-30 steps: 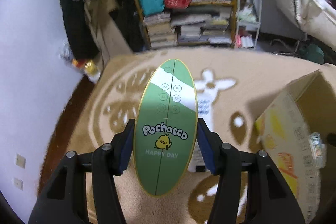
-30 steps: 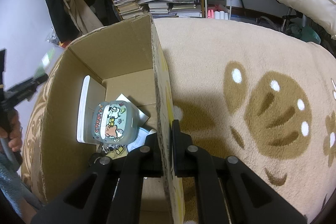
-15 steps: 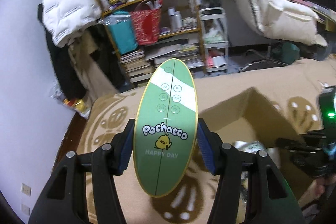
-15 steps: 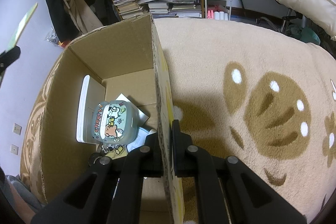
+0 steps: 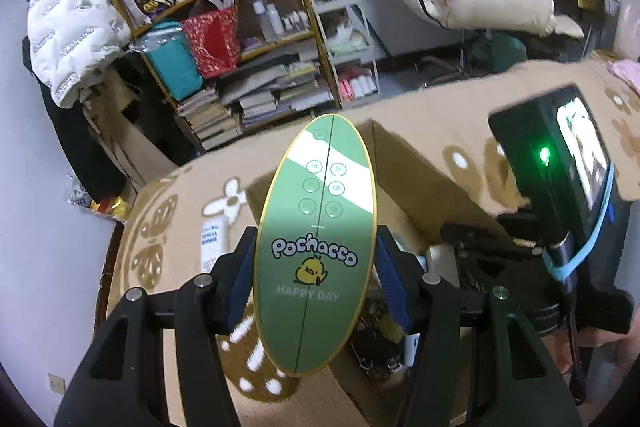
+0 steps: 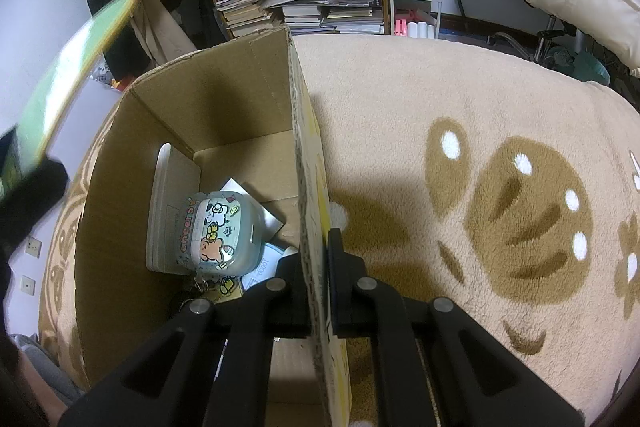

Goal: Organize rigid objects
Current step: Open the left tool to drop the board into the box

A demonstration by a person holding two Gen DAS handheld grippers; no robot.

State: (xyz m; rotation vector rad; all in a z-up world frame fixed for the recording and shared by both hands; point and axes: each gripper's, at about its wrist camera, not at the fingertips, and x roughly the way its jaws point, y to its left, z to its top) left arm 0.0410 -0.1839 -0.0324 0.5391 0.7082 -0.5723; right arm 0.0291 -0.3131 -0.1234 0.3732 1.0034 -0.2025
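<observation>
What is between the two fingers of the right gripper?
In the right wrist view, the right gripper pinches the side wall of the cardboard box: one finger inside the box, one outside over the beige rug. Nothing else lies between them.

My left gripper (image 5: 316, 267) clamps the green oval board (image 5: 316, 247) above the cardboard box (image 6: 208, 107); my right gripper (image 6: 318, 267) pinches that box's wall.

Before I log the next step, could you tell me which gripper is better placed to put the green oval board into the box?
Left gripper: it holds the green oval board; the right gripper clamps the cardboard box wall.
</observation>
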